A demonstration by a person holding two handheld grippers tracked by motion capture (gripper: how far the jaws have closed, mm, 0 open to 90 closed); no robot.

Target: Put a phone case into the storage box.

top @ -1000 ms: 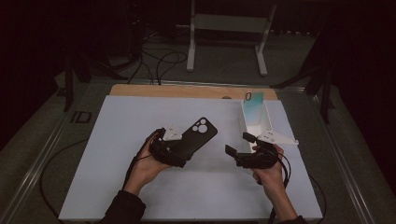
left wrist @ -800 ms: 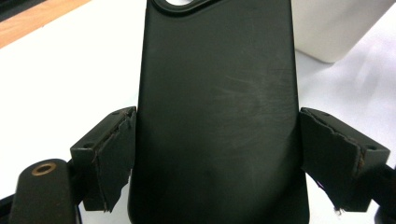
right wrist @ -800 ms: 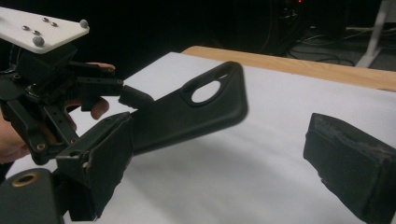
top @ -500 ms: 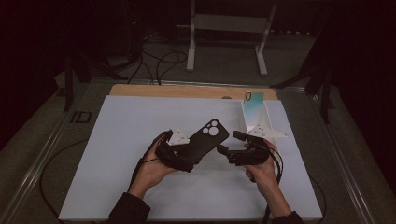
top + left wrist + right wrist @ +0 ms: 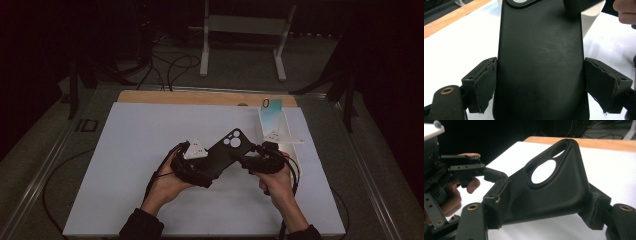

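A black phone case [image 5: 226, 149] with a round-holed camera cutout is held above the white mat between both grippers. My left gripper [image 5: 199, 169] is shut on its lower end. In the left gripper view both pads [image 5: 481, 85] press the case's [image 5: 539, 57] long sides. My right gripper [image 5: 251, 161] has come in from the right, and its jaws have just been closing with the case's camera corner between them. Seen from the right gripper view, the pads [image 5: 498, 199] squeeze the case [image 5: 559, 192] just below the cutout, and the soft case bulges. The left gripper [image 5: 466, 167] shows beyond it.
A white holder [image 5: 286, 140] with an upright teal phone [image 5: 271, 113] stands just behind my right hand. A wooden strip [image 5: 190, 97] runs along the mat's [image 5: 115, 165] far edge. Cables and a metal stand [image 5: 240, 45] lie beyond the table.
The left gripper carried the case right toward the centre. The right gripper moved left to meet it, and its jaws closed onto the case's camera end.
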